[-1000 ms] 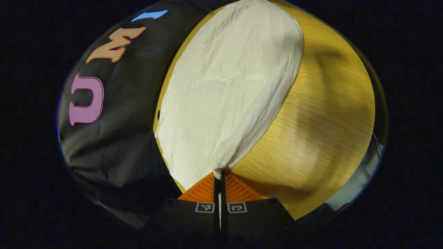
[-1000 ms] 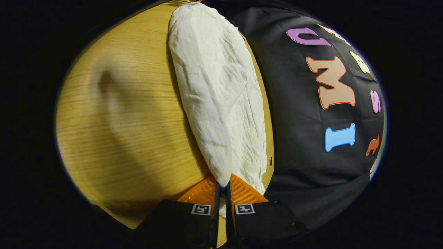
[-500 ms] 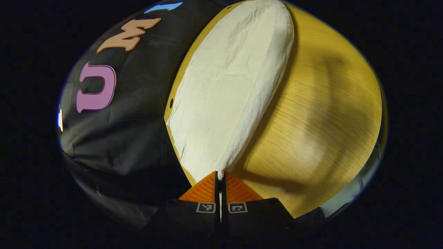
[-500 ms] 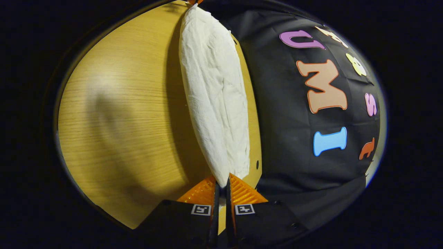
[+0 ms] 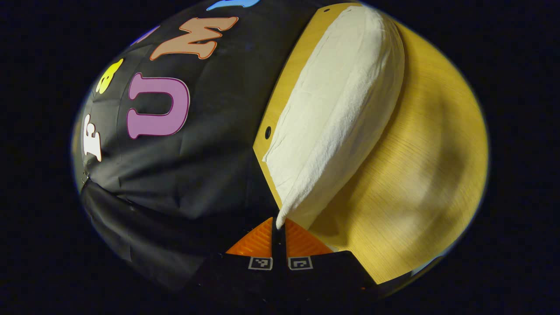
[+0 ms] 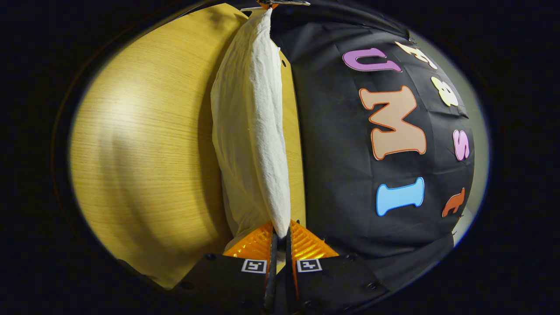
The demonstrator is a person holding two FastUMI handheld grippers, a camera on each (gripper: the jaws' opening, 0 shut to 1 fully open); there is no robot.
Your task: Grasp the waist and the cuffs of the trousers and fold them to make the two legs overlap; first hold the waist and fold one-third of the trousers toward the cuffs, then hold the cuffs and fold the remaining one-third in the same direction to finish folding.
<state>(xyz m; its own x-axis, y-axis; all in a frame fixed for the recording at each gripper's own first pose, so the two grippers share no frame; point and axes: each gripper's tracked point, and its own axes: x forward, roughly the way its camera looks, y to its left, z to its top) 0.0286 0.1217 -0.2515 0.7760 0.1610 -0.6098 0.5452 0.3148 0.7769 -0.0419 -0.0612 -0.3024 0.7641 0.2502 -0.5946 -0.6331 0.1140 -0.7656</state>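
Left gripper view: the left gripper (image 5: 278,234) sits at the bottom w/ its fingers pinched together on a corner of the white trousers (image 5: 337,118). From that pinched corner the cloth widens and runs up and to the right, raised in a taut, wrinkled band above the wooden bench (image 5: 428,175). A shadow of the cloth falls on the bench just right of it. A small dark hole (image 5: 267,131) shows in the bench near its edge, left of the cloth. The black booth wall (image 5: 197,153) lies beyond that edge.

Right gripper view: the right gripper (image 6: 280,245) is at the bottom, fingers closed tight on another end of the trousers (image 6: 253,131). The cloth stretches straight up from it as a narrow folded band, w/ a lower layer hanging toward the bench (image 6: 144,153) on the left. At the top edge the far end of the cloth meets the other gripper (image 6: 275,3), barely visible. The booth wall (image 6: 341,175) is on the right.
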